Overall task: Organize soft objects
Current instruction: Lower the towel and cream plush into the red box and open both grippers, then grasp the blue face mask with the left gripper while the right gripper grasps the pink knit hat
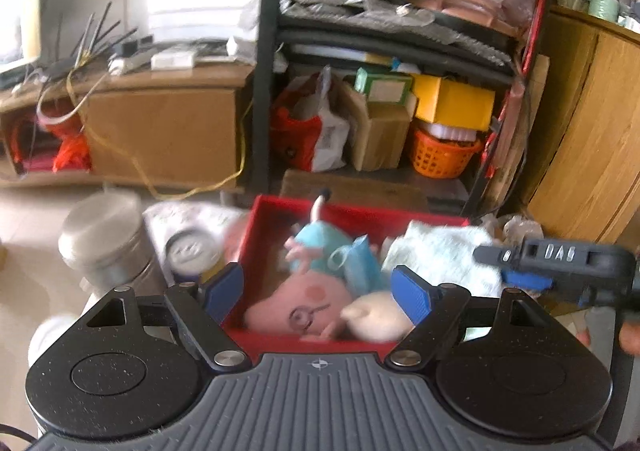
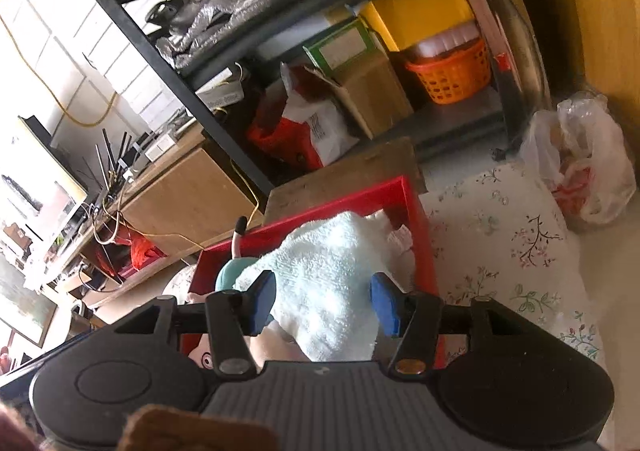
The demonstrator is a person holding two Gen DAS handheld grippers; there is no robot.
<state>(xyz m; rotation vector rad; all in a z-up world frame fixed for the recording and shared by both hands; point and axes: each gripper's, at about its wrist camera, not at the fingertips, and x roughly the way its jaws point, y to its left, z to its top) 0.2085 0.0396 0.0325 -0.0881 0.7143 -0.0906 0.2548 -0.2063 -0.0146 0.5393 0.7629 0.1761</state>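
Observation:
A red box [image 1: 276, 219] holds a pink pig plush [image 1: 296, 303] with glasses, a teal plush [image 1: 320, 243] and a cream soft piece [image 1: 376, 315]. A pale blue towel [image 1: 440, 255] lies over the box's right side. My left gripper [image 1: 318, 291] is open above the pig plush, empty. The right gripper shows as a black body [image 1: 560, 255] at the right edge. In the right wrist view my right gripper [image 2: 324, 303] is open, its blue pads on either side of the towel [image 2: 328, 275] in the red box [image 2: 420, 219], not closed on it.
A metal canister [image 1: 108, 243] and a drink can [image 1: 192, 247] stand left of the box. A floral cloth [image 2: 512, 243] covers the surface to the right, with a plastic bag [image 2: 580, 155] beyond. A cluttered black shelf [image 1: 264, 63] with an orange basket [image 1: 444, 155] stands behind.

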